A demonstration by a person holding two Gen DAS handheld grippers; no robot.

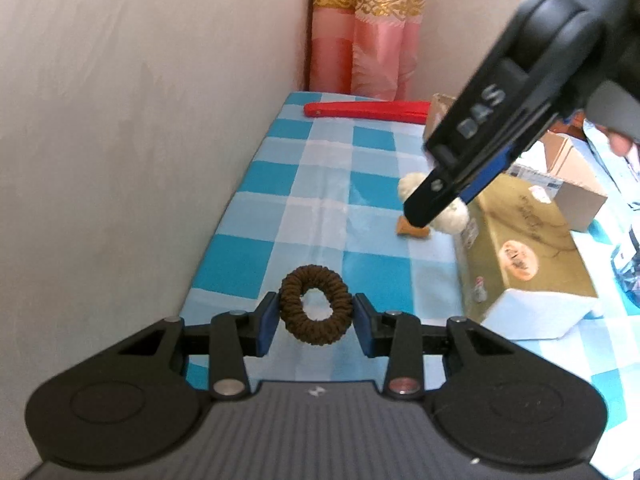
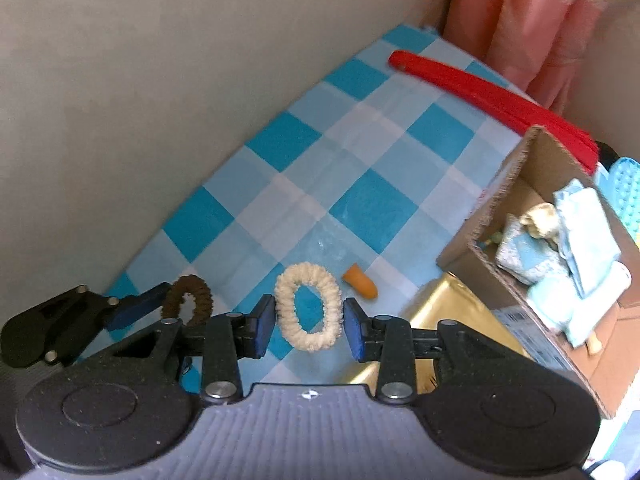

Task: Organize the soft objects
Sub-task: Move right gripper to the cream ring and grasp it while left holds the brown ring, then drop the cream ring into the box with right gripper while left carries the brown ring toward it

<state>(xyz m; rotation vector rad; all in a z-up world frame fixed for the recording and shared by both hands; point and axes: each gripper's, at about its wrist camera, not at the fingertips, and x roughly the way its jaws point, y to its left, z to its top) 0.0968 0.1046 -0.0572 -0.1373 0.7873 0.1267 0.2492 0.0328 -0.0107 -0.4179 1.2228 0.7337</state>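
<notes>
A brown scrunchie [image 1: 315, 311] stands upright between the blue pads of my left gripper [image 1: 315, 322], which is shut on it just above the blue checked cloth [image 1: 312, 184]. It also shows in the right wrist view [image 2: 187, 301], with the left gripper [image 2: 152, 300] beside it. A cream scrunchie [image 2: 308, 306] sits between the pads of my right gripper [image 2: 309, 322], which is shut on it. In the left wrist view the right gripper [image 1: 436, 204] partly hides the cream scrunchie [image 1: 412, 184]. A small orange foam piece [image 2: 360, 287] lies on the cloth beyond it.
An open cardboard box [image 2: 516, 184] at the right holds pale blue soft items [image 2: 576, 236]. A gold box [image 1: 520, 240] lies beside it. A red flat object [image 2: 488, 96] lies at the far end near pink curtains [image 1: 368, 28]. A wall [image 1: 140, 120] runs along the left.
</notes>
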